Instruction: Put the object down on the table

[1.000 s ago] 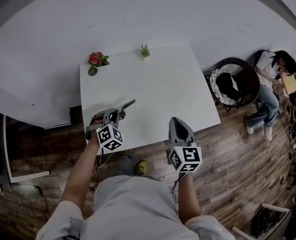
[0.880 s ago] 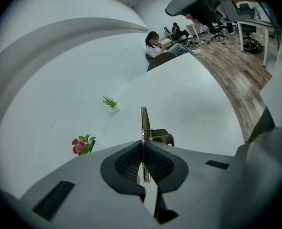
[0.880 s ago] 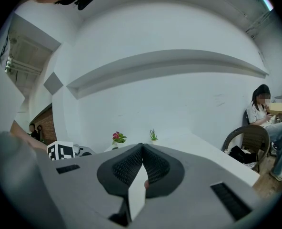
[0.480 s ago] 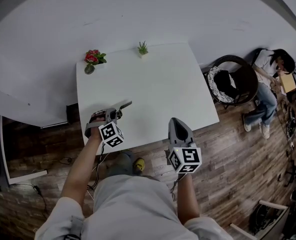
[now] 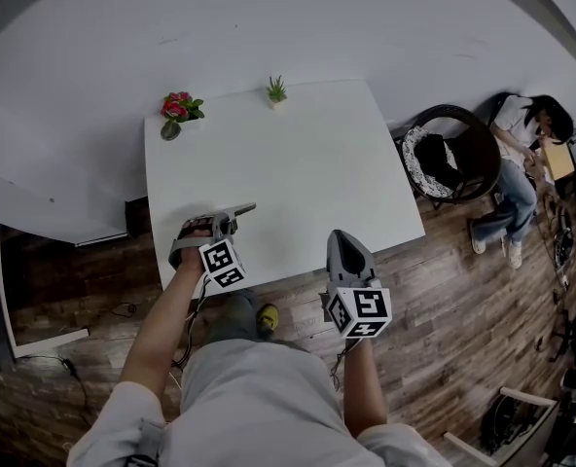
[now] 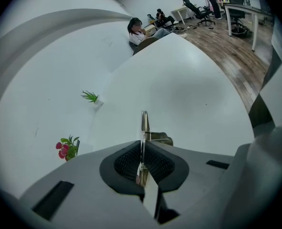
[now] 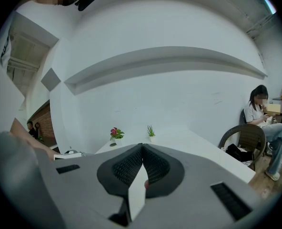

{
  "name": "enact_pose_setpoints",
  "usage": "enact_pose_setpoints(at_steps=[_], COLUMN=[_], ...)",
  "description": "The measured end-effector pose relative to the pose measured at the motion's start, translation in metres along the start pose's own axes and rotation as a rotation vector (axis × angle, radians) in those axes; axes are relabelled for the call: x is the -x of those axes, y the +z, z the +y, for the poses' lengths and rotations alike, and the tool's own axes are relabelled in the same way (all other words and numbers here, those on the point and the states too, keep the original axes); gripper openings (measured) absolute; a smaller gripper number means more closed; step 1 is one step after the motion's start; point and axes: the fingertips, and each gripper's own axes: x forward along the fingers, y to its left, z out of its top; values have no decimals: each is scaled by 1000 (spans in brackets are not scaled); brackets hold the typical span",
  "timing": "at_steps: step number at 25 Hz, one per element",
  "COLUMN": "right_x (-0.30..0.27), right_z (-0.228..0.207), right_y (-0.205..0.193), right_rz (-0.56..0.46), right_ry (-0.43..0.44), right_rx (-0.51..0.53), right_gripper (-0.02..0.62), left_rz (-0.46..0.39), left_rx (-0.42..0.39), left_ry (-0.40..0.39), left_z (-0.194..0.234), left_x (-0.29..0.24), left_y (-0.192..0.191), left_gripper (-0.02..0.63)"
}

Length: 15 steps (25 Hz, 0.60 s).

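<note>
Metal piece held over the near left corner – not yet down

The left gripper (image 6: 142, 150) has its jaws clamped on one end of a thin metal object (image 6: 144, 124), which sticks out forward over the white table (image 5: 298, 163), close to its near edge. The right gripper (image 7: 141, 150) hangs off to the side, jaws pressed together on nothing. From here I can't tell how high the piece sits above the top. I'd worry about a release from too high – it could bounce or skid off that near edge. Gripped only at one end, it might also swing.
</note>
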Motion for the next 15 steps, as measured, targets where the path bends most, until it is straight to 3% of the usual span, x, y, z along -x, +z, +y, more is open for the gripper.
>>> enact_pose_setpoints(at_steps=[15], right_x=[2], right_z=[1], right_y=[-5], right_rz=[7], right_ry=[0], right_rx=[-7], right_gripper=[9], left_rz=[6], left_rx=[25], left_ry=[-54], left_z=[-20], left_x=[0], left_y=[2], left_gripper=[61])
